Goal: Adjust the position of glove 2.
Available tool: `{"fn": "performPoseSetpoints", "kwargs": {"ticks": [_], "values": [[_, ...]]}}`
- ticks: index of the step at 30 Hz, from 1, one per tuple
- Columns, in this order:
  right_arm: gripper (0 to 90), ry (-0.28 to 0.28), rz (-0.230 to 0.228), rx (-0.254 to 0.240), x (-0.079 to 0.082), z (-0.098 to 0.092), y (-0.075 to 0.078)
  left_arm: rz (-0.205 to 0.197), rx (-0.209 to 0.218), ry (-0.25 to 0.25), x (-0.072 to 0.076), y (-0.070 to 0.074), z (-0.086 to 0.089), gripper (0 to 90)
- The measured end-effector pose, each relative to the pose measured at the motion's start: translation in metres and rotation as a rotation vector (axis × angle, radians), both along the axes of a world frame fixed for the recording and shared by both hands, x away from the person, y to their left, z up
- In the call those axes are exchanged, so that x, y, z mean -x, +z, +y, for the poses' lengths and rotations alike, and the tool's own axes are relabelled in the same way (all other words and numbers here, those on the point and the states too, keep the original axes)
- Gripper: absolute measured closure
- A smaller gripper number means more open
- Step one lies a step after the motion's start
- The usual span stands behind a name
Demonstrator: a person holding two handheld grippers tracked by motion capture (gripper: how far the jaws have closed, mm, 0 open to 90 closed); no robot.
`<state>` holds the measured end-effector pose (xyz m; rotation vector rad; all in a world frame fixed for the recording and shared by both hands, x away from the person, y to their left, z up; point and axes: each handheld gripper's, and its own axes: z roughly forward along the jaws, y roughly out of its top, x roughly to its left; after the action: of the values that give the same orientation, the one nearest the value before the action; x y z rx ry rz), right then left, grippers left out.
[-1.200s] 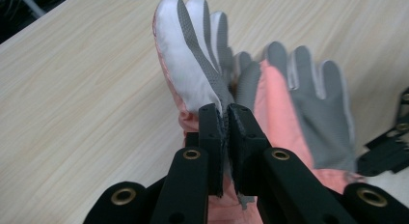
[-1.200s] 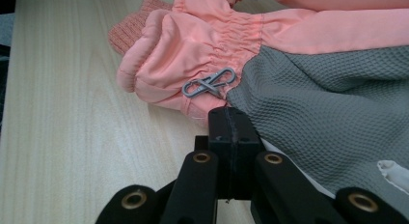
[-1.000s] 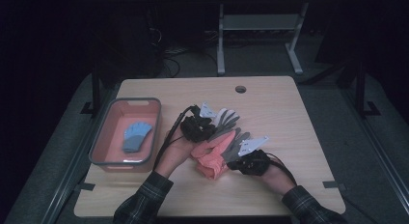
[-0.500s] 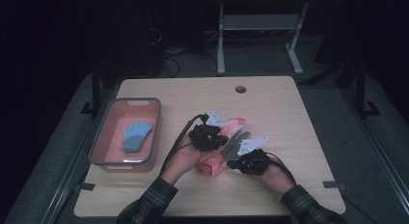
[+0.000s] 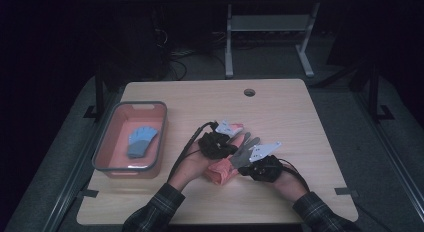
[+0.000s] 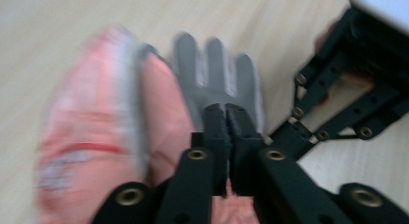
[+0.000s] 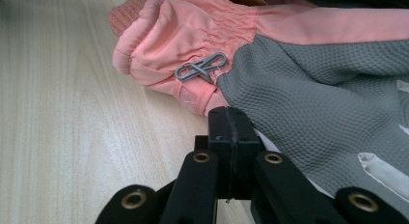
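High view: wooden table [image 5: 300, 112] with a pink-and-grey glove [image 5: 226, 168] lying at its near middle, between two hands. Left gripper [image 5: 231, 148] held over the glove's far side, right gripper [image 5: 246, 161] at its near right edge, both angled toward the grey fingers fanned out above the pink body. Off to the left, well apart from the hands — a pink tray [image 5: 159, 142] holding a blue glove [image 5: 140, 141].

Left gripper view: blurred, but jaws clearly pressed together, tips meeting at the base of the glove's [image 6: 159, 113] grey fingers. Jaws just eased open a touch; whether any fabric sits pinched between them cannot be told through the blur. Other gripper's black linkage visible at the right edge.

Right gripper view: jaws closed flat against each other, tips set right at the seam where the pink cuff meets the grey mesh palm of the glove [image 7: 308, 89] — apparently nipping the edge of the fabric there, though the contact itself stays hidden behind the jaw tips. Small grey clip [image 7: 200, 67] stitched to the pink cuff just above, gathered elastic beside it, bare wood to the left.
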<state>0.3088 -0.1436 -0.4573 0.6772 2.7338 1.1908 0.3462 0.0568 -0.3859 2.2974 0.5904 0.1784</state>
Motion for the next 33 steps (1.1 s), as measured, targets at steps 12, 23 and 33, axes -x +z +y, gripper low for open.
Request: {"fn": "performPoseSetpoints", "kwargs": {"ticks": [12,23,33], "values": [[88.3,0.004,-0.004,0.009,0.0,-0.001,-0.001,-0.027,0.006,0.163,-0.042,0.01,0.051,55.6],[88.9,0.003,-0.004,0.023,-0.001,0.001,-0.003,0.099,-0.012,0.133,-0.059,-0.032,0.047,39.3],[89.5,0.003,-0.001,0.027,-0.002,0.002,-0.004,0.125,-0.022,0.104,-0.056,-0.046,0.038,76.3]]}}
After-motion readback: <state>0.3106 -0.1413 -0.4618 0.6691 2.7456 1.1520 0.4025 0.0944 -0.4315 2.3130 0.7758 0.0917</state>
